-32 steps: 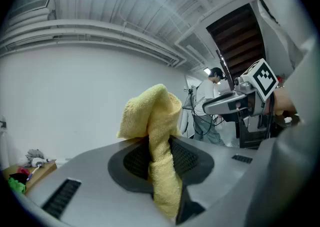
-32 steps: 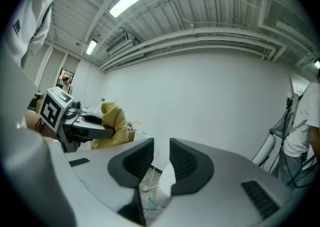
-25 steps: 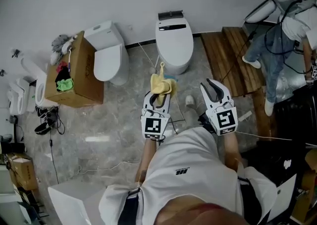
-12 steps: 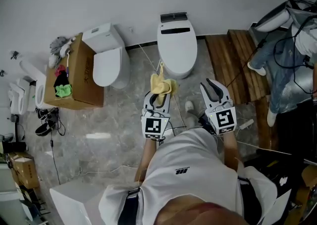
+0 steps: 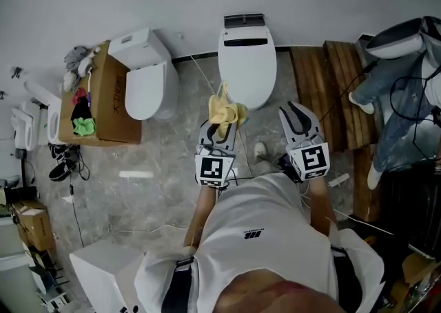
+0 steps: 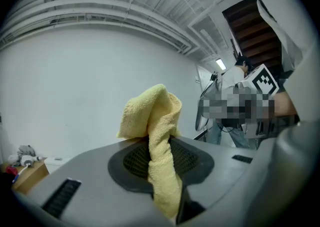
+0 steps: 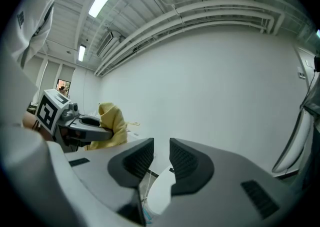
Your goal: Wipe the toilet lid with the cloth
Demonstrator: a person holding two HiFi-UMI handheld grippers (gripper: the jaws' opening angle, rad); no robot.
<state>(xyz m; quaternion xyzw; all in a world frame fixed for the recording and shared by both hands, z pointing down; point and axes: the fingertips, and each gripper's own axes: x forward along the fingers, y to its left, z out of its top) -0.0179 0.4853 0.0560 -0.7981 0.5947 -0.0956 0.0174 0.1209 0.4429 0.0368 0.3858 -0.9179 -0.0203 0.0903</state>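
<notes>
- We hold the left gripper clenched on the yellow cloth. The cloth stands up from between the jaws, with its top folded over.
- We hold the right gripper beside the left one. Its jaws stand a narrow gap apart, with nothing between them.
- In the head view, the cloth sits just before the front edge of the closed toilet lid.
- A second toilet and a cardboard box stand to the left.

Marbled floor carries toilet, second toilet, cardboard box, wooden platform, perhaps dark shoes.
</notes>
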